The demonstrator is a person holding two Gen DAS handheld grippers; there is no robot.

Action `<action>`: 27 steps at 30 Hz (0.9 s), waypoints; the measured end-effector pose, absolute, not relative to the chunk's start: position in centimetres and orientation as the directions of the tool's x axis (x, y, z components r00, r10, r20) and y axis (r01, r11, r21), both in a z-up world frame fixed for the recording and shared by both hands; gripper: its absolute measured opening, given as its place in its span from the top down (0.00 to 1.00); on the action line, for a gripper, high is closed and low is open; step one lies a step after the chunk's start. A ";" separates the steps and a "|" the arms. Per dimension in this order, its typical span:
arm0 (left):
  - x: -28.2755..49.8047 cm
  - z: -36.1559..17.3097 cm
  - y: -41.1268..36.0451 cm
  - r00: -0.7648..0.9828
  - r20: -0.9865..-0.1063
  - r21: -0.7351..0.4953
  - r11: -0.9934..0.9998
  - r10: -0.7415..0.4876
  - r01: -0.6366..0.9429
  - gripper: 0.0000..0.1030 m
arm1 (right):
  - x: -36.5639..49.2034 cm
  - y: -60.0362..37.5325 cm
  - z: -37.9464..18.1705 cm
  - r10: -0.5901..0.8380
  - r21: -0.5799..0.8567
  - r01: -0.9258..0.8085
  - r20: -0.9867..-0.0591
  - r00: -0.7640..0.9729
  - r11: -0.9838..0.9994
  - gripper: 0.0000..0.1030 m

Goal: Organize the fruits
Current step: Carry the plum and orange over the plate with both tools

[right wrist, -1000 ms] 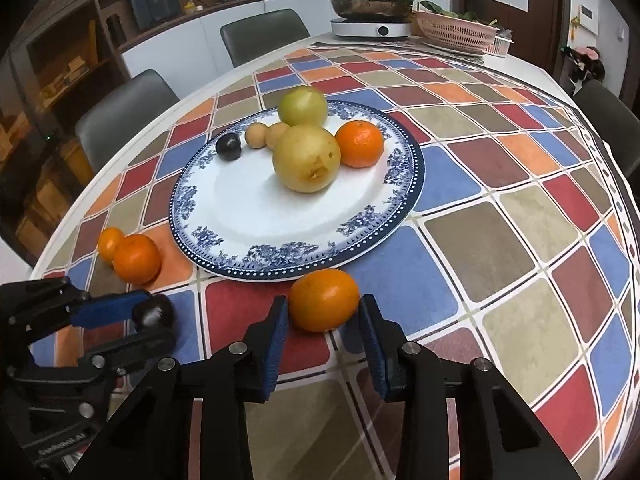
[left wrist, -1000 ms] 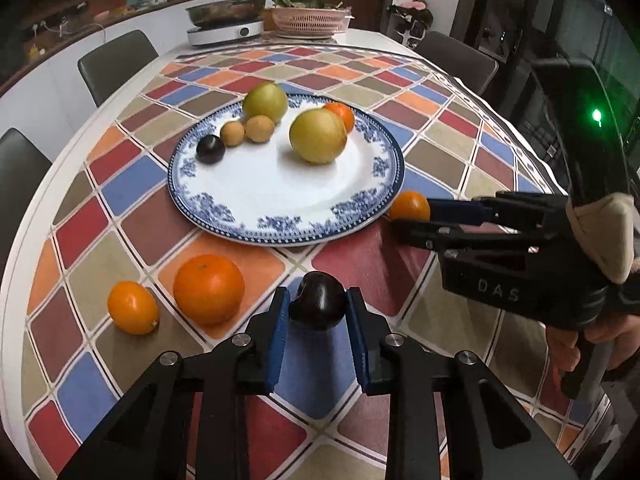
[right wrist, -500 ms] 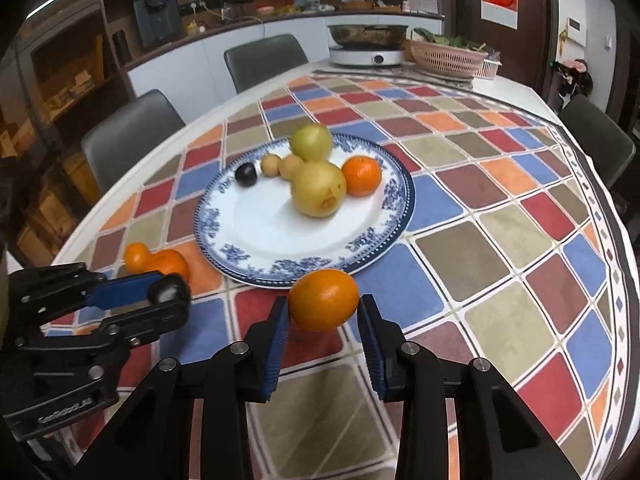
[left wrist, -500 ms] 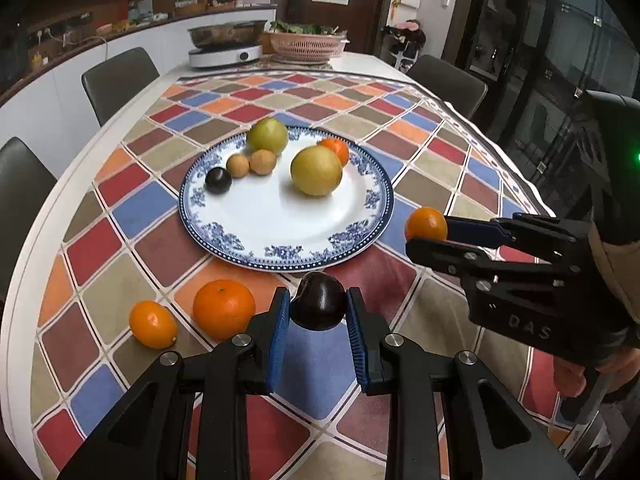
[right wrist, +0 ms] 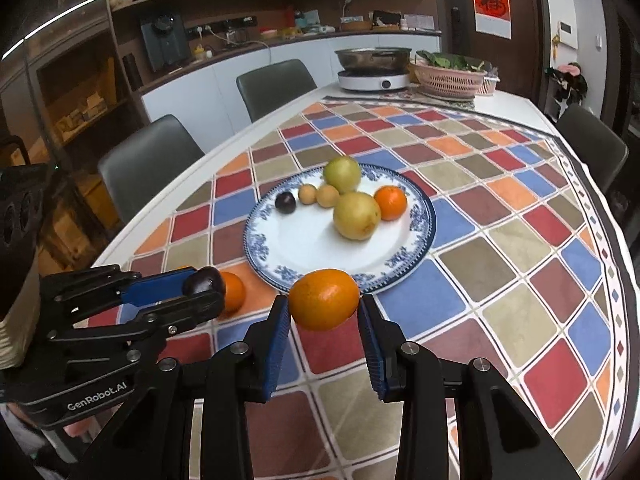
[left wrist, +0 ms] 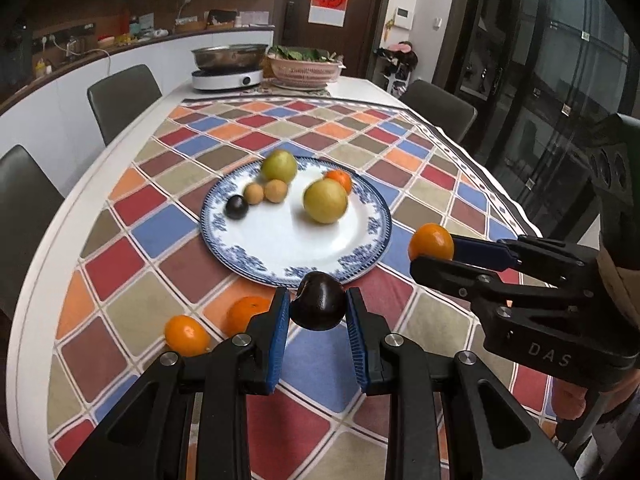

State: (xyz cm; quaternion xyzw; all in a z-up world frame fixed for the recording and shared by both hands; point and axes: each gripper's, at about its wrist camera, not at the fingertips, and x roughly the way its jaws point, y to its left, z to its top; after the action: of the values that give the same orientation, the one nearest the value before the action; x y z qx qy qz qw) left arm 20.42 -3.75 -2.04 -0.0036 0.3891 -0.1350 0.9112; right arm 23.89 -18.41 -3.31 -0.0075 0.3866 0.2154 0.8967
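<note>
My left gripper [left wrist: 318,308] is shut on a dark plum [left wrist: 318,307] and holds it in the air near the front rim of the blue-and-white plate [left wrist: 276,248]. My right gripper [right wrist: 324,300] is shut on an orange [right wrist: 324,299], also lifted, to the right of the left one. The plate [right wrist: 304,248] holds two yellow-green pears [left wrist: 325,201], two small tan fruits [left wrist: 276,191], a dark plum [left wrist: 236,207] and an orange [left wrist: 339,179]. Two oranges [left wrist: 186,335] [left wrist: 246,313] lie on the tablecloth left of the left gripper.
The round table has a checkered cloth [left wrist: 168,224]. At its far end stand a hotplate with a metal pan [left wrist: 228,65] and a pink basket of greens [left wrist: 306,67]. Grey chairs [left wrist: 124,96] stand around the table.
Both grippers have risen and drawn back from the table with their fruits held. The plate now looks farther away and more of the room shows.
</note>
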 end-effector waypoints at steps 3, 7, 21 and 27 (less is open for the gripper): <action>20.3 -1.6 -3.2 0.672 -0.703 -0.104 0.968 -0.233 0.227 0.72 | 23.7 -18.0 -2.9 0.392 0.161 -0.398 -0.687 0.611 0.903 0.65; 20.2 -1.1 -2.9 0.687 -0.696 -0.084 0.975 -0.206 0.207 0.72 | 23.4 -17.3 -2.3 0.407 0.160 -0.417 -0.676 0.615 0.895 0.65; 20.4 0.6 -3.2 0.717 -0.673 -0.051 0.978 -0.182 0.201 0.72 | 23.2 -17.5 -1.0 0.425 0.159 -0.433 -0.644 0.636 0.887 0.65; 21.3 1.2 -2.7 0.727 -0.664 -0.050 0.981 -0.172 0.186 0.72 | 23.8 -17.1 -0.5 0.428 0.156 -0.436 -0.636 0.642 0.886 0.65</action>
State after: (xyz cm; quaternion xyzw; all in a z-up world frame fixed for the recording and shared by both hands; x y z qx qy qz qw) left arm 21.27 -2.72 1.20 0.0102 0.3565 -0.0962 0.9293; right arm 23.83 -17.09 -0.54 -0.0058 0.3497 0.2384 0.9060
